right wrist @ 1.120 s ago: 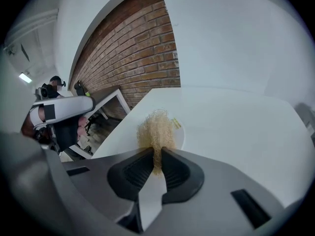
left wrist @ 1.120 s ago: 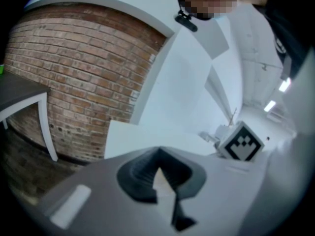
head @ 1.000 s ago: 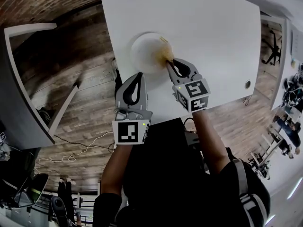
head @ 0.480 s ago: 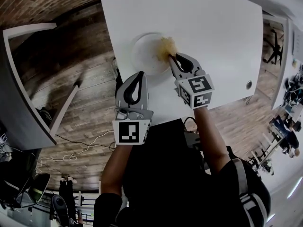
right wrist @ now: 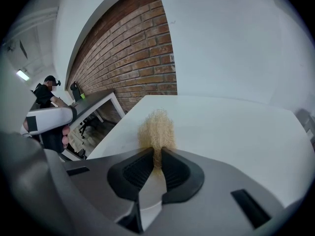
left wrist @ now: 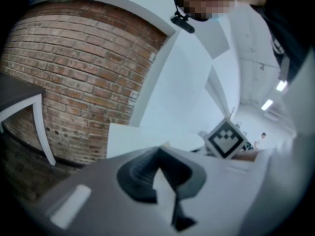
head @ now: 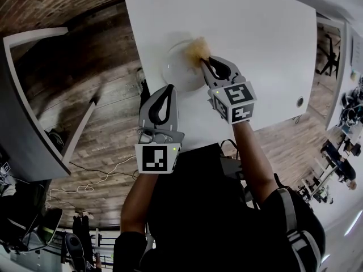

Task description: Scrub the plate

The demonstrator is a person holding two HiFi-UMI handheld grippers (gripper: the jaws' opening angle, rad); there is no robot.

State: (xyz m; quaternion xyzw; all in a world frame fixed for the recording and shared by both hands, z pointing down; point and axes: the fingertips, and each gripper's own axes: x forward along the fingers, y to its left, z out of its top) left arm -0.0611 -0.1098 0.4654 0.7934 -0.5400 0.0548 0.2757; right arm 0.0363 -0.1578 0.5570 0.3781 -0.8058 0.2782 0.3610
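Plate point(head: 178, 72) on the white surface point(head: 261, 38), near its left edge, under the scrubber. Right gripper point(head: 204, 63) reaching over the dish, jaws clamped on the base of a pale golden scrubber point(head: 197, 50) so that the loose fibres splay forward onto the plate's far right rim. Left gripper point(head: 165, 90) held just beside the near rim, jaws together on nothing, probably placed there to steady the dish rather than clean it. Looks mid-stroke. Light, unpinned plate judged liable to slide under a hard push, hence the value of that second gripper close by.
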